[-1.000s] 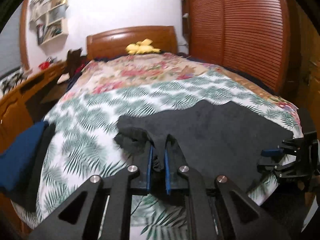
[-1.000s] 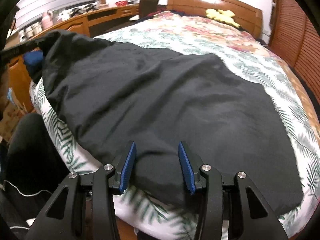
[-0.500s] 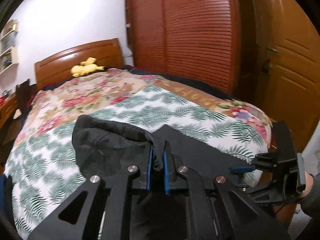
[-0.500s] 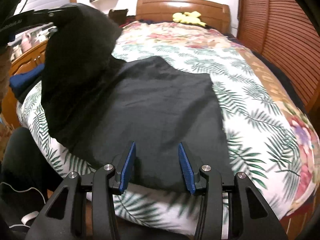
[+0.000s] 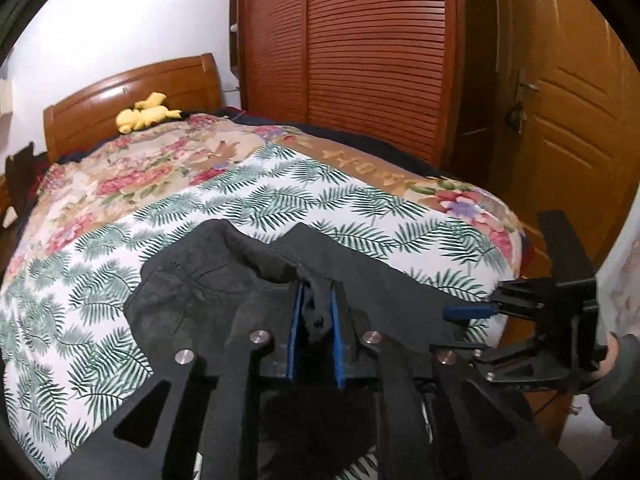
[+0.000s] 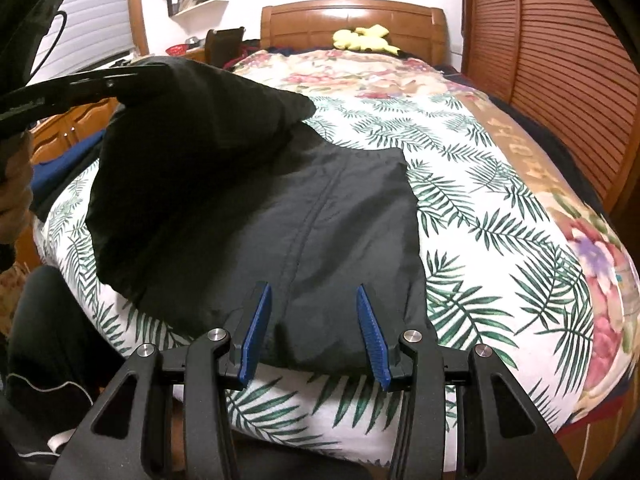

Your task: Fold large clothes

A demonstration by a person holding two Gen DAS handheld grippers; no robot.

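A large black garment [image 6: 312, 224] lies on the bed's near end, on the palm-leaf cover. My left gripper [image 5: 315, 308] is shut on a bunched edge of the garment [image 5: 224, 280] and holds that part lifted and folded over toward the right. In the right wrist view the left gripper [image 6: 120, 80] shows at upper left with the raised cloth hanging from it. My right gripper [image 6: 314, 320] is open, with the garment's near hem between its blue pads [image 6: 256, 328]. It also shows in the left wrist view [image 5: 496, 308] at the right.
The bed [image 6: 500, 208] has a wooden headboard [image 6: 352, 20] and a yellow plush toy [image 6: 364, 38]. A slatted wooden wardrobe [image 5: 360, 52] and a door [image 5: 568, 120] stand to the right. A wooden desk [image 6: 72, 128] with blue clothes [image 6: 60, 164] is at the left.
My left gripper has carried the garment's held edge up and across to the right, so the spread cloth is now doubled over. My right gripper stays open at the near hem.
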